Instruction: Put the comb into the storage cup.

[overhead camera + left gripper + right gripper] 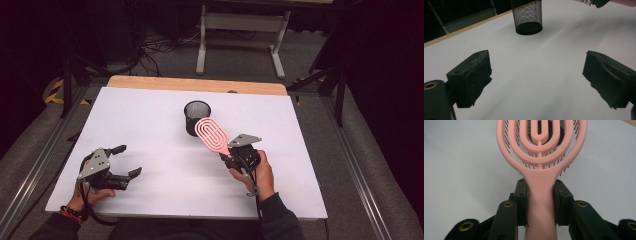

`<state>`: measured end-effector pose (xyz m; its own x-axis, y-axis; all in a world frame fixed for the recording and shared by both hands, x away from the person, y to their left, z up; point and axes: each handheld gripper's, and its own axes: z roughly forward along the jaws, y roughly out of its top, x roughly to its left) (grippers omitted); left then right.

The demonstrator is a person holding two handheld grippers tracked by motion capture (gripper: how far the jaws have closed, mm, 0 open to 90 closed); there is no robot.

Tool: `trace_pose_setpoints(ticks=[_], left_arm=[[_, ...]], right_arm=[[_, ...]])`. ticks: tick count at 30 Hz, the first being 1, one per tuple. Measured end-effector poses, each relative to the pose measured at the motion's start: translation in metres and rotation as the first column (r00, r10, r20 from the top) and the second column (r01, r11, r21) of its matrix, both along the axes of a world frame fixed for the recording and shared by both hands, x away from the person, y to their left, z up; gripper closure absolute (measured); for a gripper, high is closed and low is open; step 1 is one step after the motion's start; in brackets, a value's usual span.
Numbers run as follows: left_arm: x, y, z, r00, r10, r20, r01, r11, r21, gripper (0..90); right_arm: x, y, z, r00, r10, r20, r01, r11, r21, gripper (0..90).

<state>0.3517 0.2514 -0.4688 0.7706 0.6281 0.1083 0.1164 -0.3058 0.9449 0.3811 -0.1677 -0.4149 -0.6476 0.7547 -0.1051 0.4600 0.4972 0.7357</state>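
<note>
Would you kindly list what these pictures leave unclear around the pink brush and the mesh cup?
- Mesh cup: in the high view the pink brush overlaps its near side; whether they touch is unclear.
- Cup's rim: cut off by the left gripper view's top edge.
- Brush handle end: hidden inside the right tongs.
- Cup's contents: too dark to tell.

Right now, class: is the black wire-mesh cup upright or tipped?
Upright: the black wire-mesh cup stands on its base, round mouth facing up.

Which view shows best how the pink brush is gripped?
The right gripper view: the brush handle sits clamped between both jaws, close up. The high view shows the right gripper holding the brush small, its head near the mesh cup. The left gripper view catches just an edge of bristles at the top.
</note>
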Motion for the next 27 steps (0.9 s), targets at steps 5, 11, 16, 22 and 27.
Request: trace_pose_setpoints(ticks=[5, 11, 16, 22, 27], left_arm=[[0.000, 0.000, 0.000, 0.9999, -0.010, -0.009, 0.010, 0.9999, 0.003, 8.9], [0.000, -0.002, -0.001, 0.9996, -0.022, -0.015, 0.023, 0.9997, 0.011, 8.4], [0.000, -0.002, 0.000, 0.9995, -0.028, -0.017, 0.028, 0.9994, 0.018, 8.4], [0.000, -0.006, 0.000, 0.9991, -0.040, -0.016, 0.040, 0.9985, 0.036, 8.9], [0.003, -0.007, 0.004, 0.9989, -0.046, -0.012, 0.046, 0.9985, 0.029, 8.7]], right_arm=[[-0.005, 0.000, 0.006, 0.9984, -0.001, 0.057, 0.000, 0.9996, 0.028, 68.8], [-0.008, -0.002, 0.011, 0.9942, -0.010, 0.107, 0.005, 0.9991, 0.043, 68.8], [-0.010, -0.003, 0.013, 0.9881, -0.015, 0.153, 0.005, 0.9978, 0.067, 68.8], [-0.015, -0.006, 0.020, 0.9676, -0.047, 0.248, 0.018, 0.9929, 0.118, 68.8], [-0.017, -0.007, 0.021, 0.9520, -0.062, 0.300, 0.018, 0.9891, 0.146, 68.8]])
